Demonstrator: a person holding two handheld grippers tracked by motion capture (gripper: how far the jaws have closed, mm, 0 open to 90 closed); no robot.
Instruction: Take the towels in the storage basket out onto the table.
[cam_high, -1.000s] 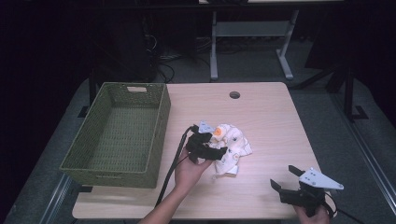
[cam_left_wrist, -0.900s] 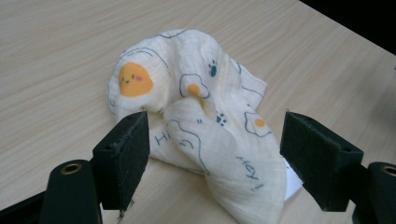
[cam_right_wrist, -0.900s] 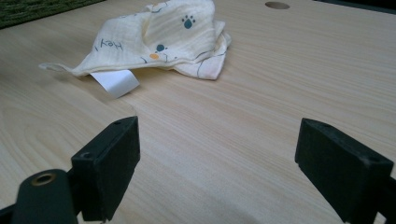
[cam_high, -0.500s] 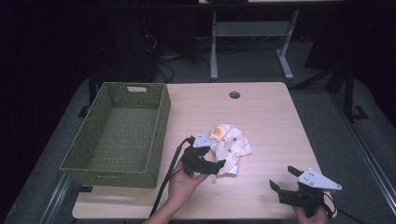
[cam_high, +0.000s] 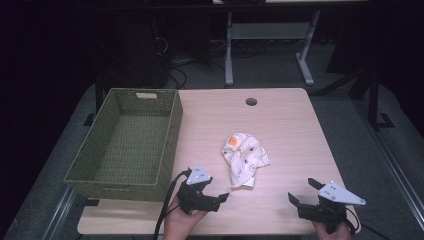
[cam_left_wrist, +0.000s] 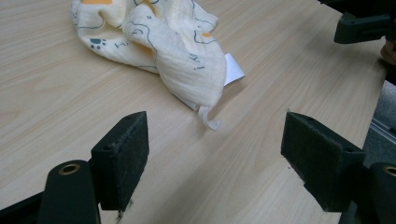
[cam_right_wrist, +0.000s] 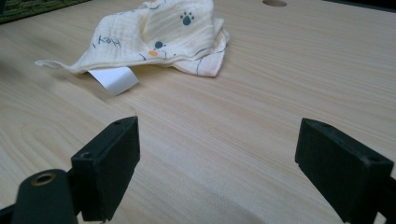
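Left black two-jaw gripper (cam_high: 216, 198): matte black body, grey three-cornered plate (cam_high: 200, 175) on top, black cable (cam_high: 166, 207) trailing off the back. Bare hand (cam_high: 182, 223) on it, no sleeve visible. Jaws carry rectangular black foam-like pads (cam_left_wrist: 122, 156), edges slightly frayed; brass-coloured ring insert (cam_left_wrist: 68, 169) set in the jaw arm. Right black two-jaw gripper (cam_high: 304, 196): same build, grey triangular plate (cam_high: 341, 193) with small dark screw dots, same black pads (cam_right_wrist: 108, 166).
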